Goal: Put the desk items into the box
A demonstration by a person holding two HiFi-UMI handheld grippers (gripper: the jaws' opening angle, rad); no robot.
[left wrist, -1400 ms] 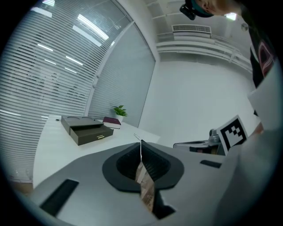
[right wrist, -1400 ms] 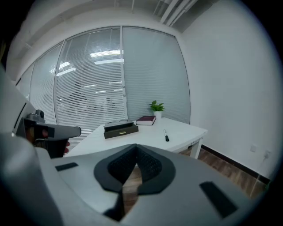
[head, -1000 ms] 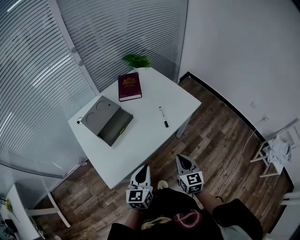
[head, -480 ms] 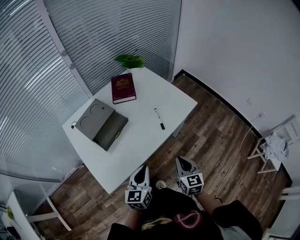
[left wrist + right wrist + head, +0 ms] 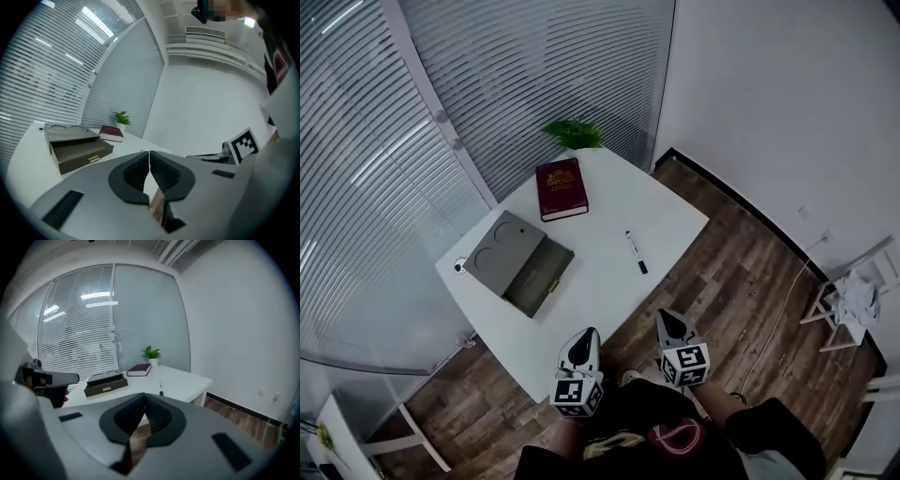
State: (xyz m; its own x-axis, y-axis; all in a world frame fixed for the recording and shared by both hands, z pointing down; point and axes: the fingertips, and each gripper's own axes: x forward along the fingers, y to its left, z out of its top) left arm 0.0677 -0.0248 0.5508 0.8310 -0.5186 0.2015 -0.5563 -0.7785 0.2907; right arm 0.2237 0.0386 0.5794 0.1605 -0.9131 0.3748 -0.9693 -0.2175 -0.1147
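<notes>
The dark red hardcover book (image 5: 562, 188) lies just above the middle of the head view. The thin black-and-white marker pen (image 5: 636, 252) is to its lower right, and the grey flat box (image 5: 517, 263) sits left of centre with its drawer pulled open toward the lower right. All three rest well apart on the white table (image 5: 609, 211), and a small green potted plant (image 5: 573, 134) stands at the far corner. None of them shifts on the tabletop over the last second; only the framing changes. The table slides toward the upper left and then comes back lower and to the right. Its near edge now meets the tip of the left gripper (image 5: 584, 341), while the right gripper (image 5: 670, 323) hangs over the wooden floor (image 5: 741, 281) just beside that edge. Both claws are pinched together with nothing between them, which each gripper's own view bears out. This looks like the person closing in on the table. The task has not really begun: the book and pen are untouched, the box holds neither, and a claw must spread before it can take anything.
</notes>
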